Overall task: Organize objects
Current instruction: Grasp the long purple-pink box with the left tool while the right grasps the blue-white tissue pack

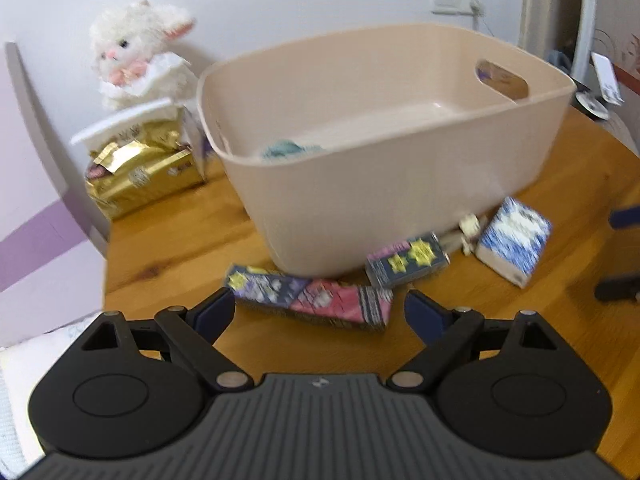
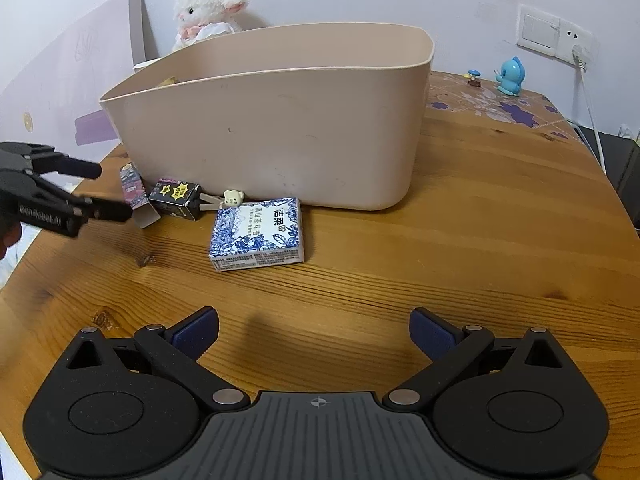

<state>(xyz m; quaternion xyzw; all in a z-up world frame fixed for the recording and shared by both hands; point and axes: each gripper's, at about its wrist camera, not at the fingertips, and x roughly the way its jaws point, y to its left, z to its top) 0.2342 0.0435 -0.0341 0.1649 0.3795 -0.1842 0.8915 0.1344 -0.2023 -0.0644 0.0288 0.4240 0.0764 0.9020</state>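
A beige plastic bin (image 1: 380, 152) (image 2: 272, 132) stands on the wooden table, with a blue-green item (image 1: 290, 148) inside. In front of it lie a long patterned box (image 1: 310, 300) (image 2: 134, 190), a small dark box with yellow stars (image 1: 406, 260) (image 2: 176, 198), a small cream bear clip (image 1: 468, 230) (image 2: 232, 199) and a blue-and-white tissue pack (image 1: 514, 240) (image 2: 258, 234). My left gripper (image 1: 320, 312) (image 2: 110, 190) is open, its fingers either side of the long box, just short of it. My right gripper (image 2: 314, 332) is open and empty, well short of the tissue pack.
A white plush lamb (image 1: 136, 56) (image 2: 208, 12) and a gold packet (image 1: 140, 172) sit left of the bin near the wall. A blue figurine (image 2: 510, 76) stands at the far right. The wooden table (image 2: 460, 240) is bare to the right of the bin. A wall socket (image 2: 554, 34) has a cable.
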